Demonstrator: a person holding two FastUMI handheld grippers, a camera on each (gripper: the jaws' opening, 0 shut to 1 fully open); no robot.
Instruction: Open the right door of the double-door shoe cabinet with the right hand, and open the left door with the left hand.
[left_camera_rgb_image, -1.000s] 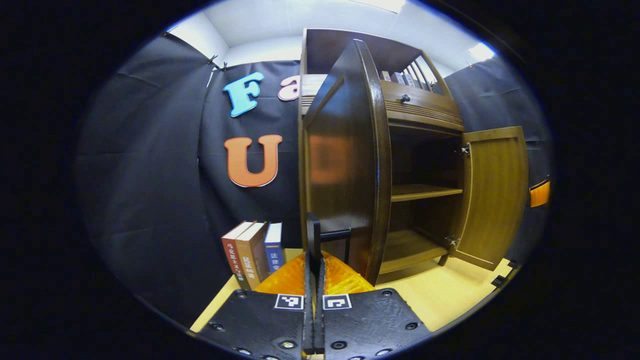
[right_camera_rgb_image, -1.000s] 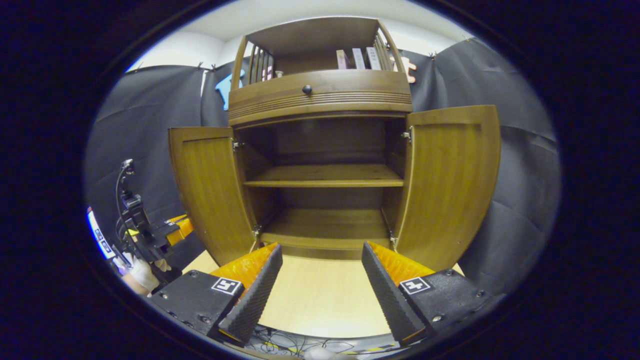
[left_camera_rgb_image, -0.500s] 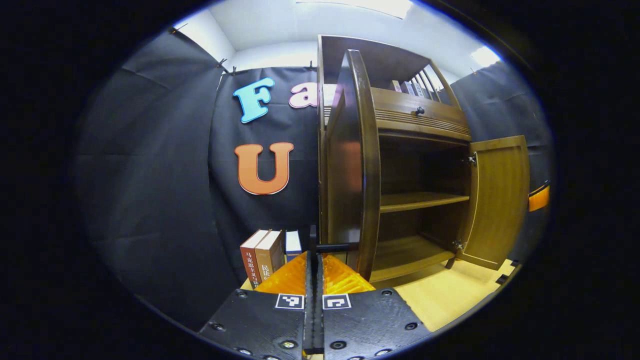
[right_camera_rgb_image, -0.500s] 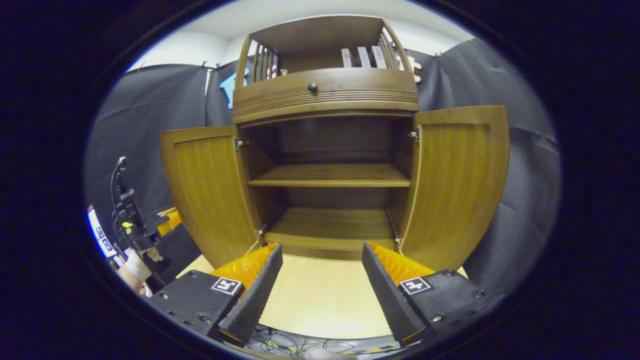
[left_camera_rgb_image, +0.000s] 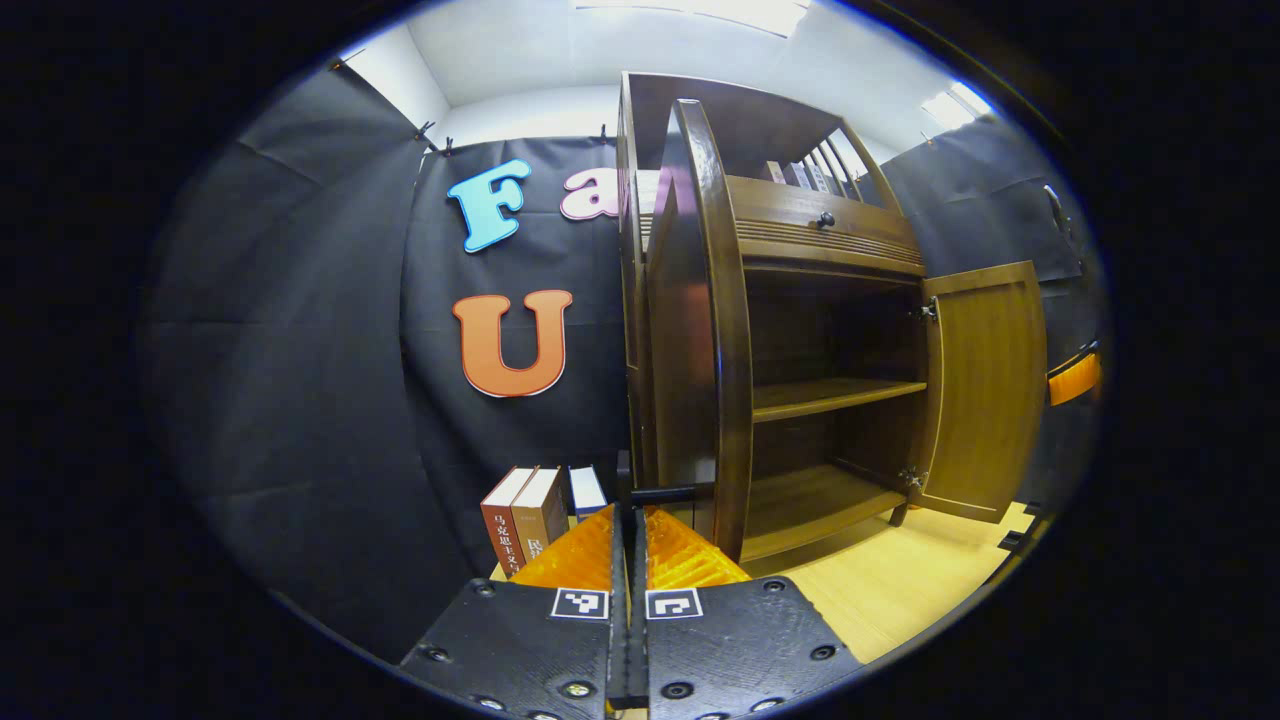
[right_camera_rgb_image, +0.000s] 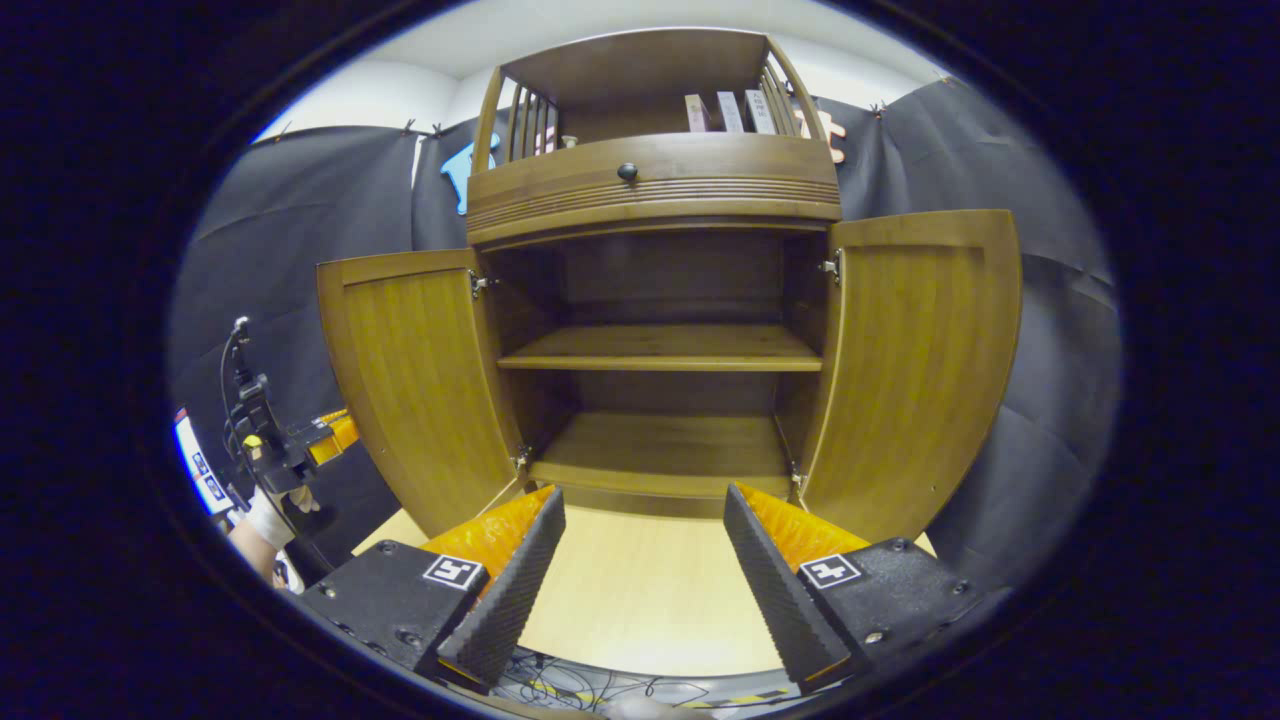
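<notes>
1. Basically both doors look open already. In the right gripper view the shoe cabinet (right_camera_rgb_image: 655, 300) sits dead ahead at 12 o'clock, with the left door (right_camera_rgb_image: 415, 380) swung out at 9 o'clock and the right door (right_camera_rgb_image: 915, 360) swung out at 3 o'clock. Both shelves inside are bare.
2. Right gripper (right_camera_rgb_image: 645, 560): fingers spread wide, holding nothing, hanging over the pale bench (right_camera_rgb_image: 630, 600) well back from the cabinet. I'd call its half of the job done.
3. Left gripper (left_camera_rgb_image: 628, 525): fingers closed together around the thin black door handle (left_camera_rgb_image: 665, 494) poking out from the left door's outer face at 12 o'clock. So it hasn't let go.
4. Off at 9 o'clock in the left gripper view, a few books (left_camera_rgb_image: 535, 512) stand against the wall, just beside the cabinet.
5. What's left, I reckon: release the handle and back away. Maybe a touch more swing, hard to say.
</notes>
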